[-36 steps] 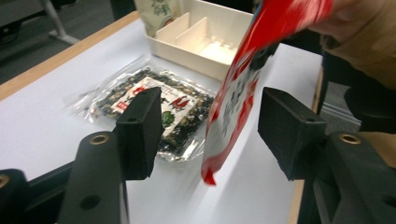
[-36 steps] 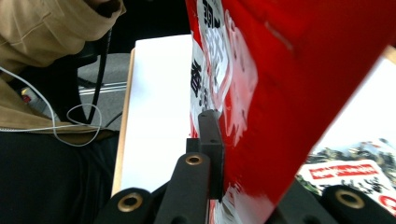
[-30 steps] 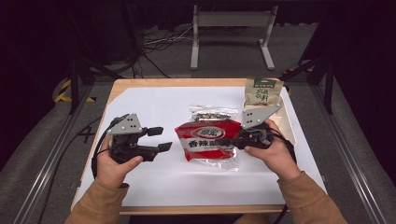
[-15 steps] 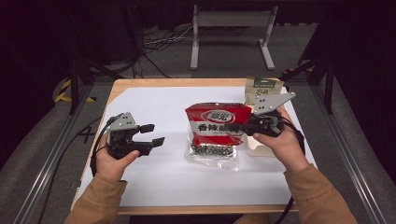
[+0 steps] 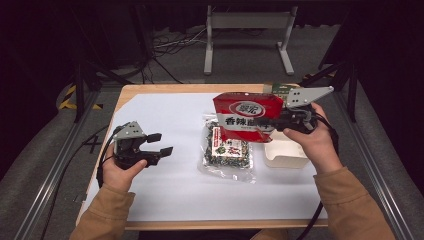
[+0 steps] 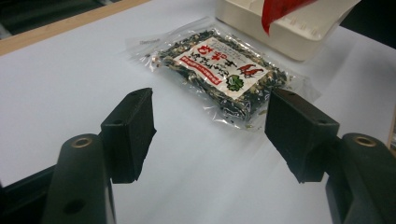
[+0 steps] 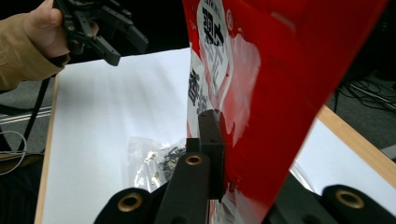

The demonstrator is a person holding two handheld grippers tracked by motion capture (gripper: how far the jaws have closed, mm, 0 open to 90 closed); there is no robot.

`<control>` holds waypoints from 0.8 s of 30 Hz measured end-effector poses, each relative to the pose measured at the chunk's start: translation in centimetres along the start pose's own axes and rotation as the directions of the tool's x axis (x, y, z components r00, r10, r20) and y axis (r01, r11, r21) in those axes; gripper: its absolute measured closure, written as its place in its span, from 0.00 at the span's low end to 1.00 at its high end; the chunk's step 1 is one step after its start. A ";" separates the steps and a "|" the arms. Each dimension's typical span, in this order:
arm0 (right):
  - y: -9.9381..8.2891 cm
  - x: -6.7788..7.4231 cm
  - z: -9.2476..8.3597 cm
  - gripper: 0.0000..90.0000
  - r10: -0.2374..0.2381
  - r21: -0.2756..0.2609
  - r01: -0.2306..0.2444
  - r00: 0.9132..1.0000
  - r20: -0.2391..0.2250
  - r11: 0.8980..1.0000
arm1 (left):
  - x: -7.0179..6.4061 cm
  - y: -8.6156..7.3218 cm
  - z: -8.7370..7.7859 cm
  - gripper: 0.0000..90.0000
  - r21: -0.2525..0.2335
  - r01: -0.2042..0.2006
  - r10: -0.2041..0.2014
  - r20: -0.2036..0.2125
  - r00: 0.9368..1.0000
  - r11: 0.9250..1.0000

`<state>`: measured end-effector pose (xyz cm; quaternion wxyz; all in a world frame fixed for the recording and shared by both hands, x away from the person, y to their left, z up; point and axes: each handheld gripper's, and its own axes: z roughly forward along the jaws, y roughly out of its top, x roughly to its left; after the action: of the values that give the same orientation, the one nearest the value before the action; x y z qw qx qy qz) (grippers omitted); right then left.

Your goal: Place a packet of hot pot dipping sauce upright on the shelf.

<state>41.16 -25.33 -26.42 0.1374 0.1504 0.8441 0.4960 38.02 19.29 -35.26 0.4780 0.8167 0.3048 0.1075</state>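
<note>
Wooden-edged table (image 5: 165,89) covered by a white sheet (image 5: 165,125), lit brightly from above; surroundings dark. Grey carpeted floor (image 5: 240,60) behind, with loose black cables (image 5: 167,45) and a grey metal stand (image 5: 247,30). Black-and-yellow hazard tape (image 5: 67,102) on the floor left of the table.

A glossy red snack bag (image 5: 246,116) with white lettering hangs upright, clear of the table (image 5: 165,112), toward its right edge. A clear packet of dark seasoning (image 5: 227,151) lies flat mid-table, red-and-white label up.
</note>
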 end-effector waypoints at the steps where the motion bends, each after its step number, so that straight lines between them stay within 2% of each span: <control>1: 0.0 -0.1 -0.1 1.00 0.002 0.001 -0.002 1.000 0.003 1.000 | 0.1 -0.1 0.1 0.37 -0.002 0.001 -0.001 0.003 1.000 1.000; 9: -0.4 -1.7 -1.4 1.00 0.015 -0.003 -0.015 0.999 0.044 1.000 | 0.7 -0.6 0.4 0.36 -0.003 0.005 -0.005 -0.010 1.000 1.000; 17: -1.0 -3.1 -2.4 1.00 0.029 -0.012 -0.029 0.996 0.080 1.000 | 1.3 -1.2 0.9 0.35 0.020 0.017 -0.017 -0.026 1.000 1.000; 24: -1.5 -4.2 -3.3 1.00 0.043 -0.024 -0.041 0.993 0.113 0.999 | 1.6 -1.4 1.0 0.34 0.032 0.025 -0.025 -0.024 0.999 0.999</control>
<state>43.59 -30.36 -25.84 0.1763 0.1946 0.8262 0.4985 39.19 20.09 -37.14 0.4625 0.8190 0.3224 0.1063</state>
